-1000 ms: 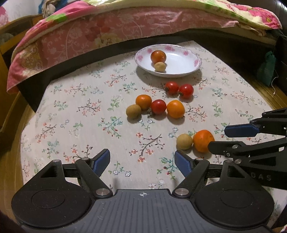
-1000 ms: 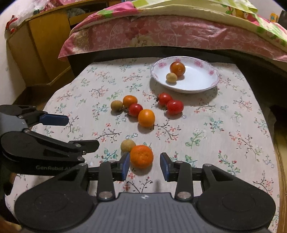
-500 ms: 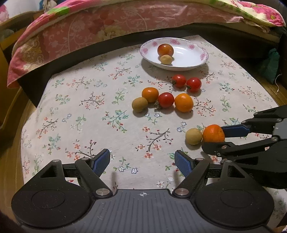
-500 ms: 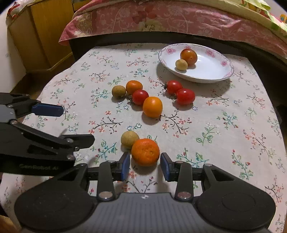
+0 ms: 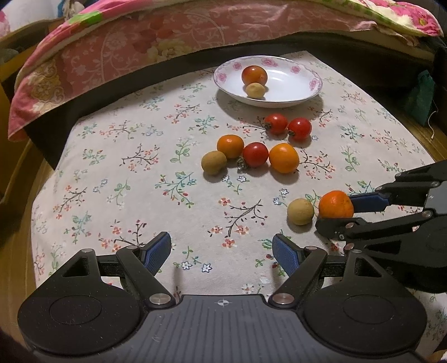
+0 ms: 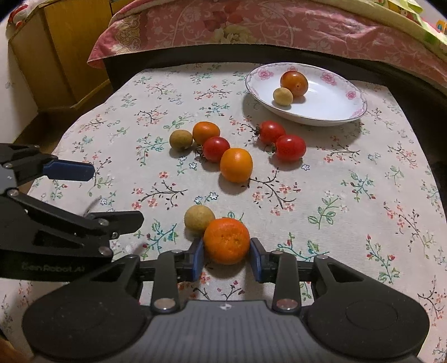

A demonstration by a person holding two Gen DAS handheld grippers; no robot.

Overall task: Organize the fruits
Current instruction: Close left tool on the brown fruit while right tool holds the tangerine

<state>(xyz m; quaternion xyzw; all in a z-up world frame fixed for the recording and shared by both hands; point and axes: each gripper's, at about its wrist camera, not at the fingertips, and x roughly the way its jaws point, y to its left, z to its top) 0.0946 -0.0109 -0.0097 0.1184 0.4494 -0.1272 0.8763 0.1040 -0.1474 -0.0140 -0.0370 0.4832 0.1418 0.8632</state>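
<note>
Right gripper (image 6: 226, 255) jaws, just closing, pinch the mandarin (image 6: 226, 241) near the tablecloth's (image 6: 349, 212) front edge; pad contact partly hidden; left gripper (image 5: 222, 252) wide, empty.

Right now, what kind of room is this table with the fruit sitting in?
Most likely a bedroom at home. A bed with a pink floral quilt runs right behind the table, a wooden cabinet stands beside it, and the table wears a flowered tablecloth.

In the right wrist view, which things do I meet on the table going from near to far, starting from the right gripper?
Right gripper → rough orange → pale brown round fruit → smooth orange → plate
</note>
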